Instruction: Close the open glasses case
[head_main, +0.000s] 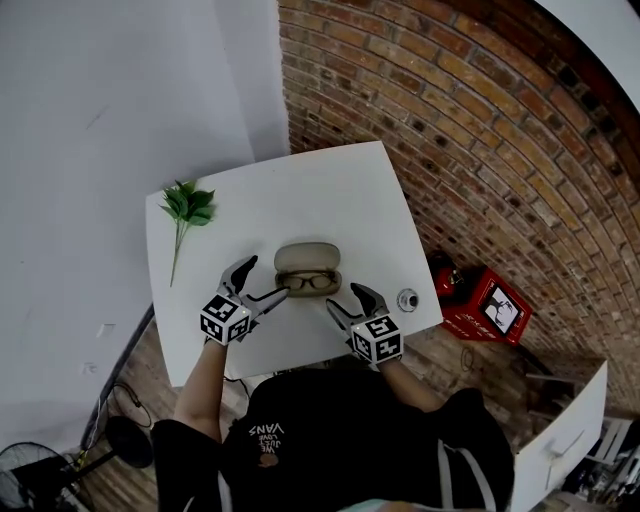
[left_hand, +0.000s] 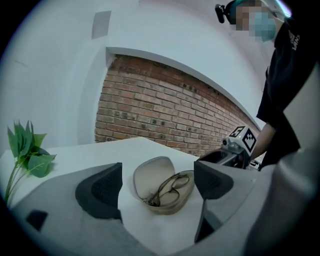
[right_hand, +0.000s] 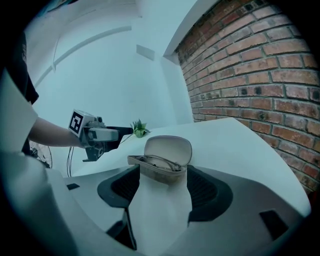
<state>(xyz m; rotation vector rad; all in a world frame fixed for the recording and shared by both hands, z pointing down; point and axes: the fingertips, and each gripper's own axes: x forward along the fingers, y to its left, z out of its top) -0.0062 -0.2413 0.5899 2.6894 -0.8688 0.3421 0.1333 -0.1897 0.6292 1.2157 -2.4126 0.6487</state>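
In the head view, the open case (head_main: 308, 262), with glasses (head_main: 309, 283) inside, lies near the table's (head_main: 330, 190) front edge, between the left tongs (head_main: 268, 278) and the right tongs (head_main: 345, 297). A sprig (head_main: 188, 205) lies at the left edge. The left gripper view shows its jaws wide apart, the case just ahead and not gripped. In the right gripper view the jaws are also wide and empty, the case just beyond them.

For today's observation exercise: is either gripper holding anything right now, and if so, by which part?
Nothing is held. The left gripper and right gripper both have their jaws apart, and the open glasses case lies on the table ahead of them.
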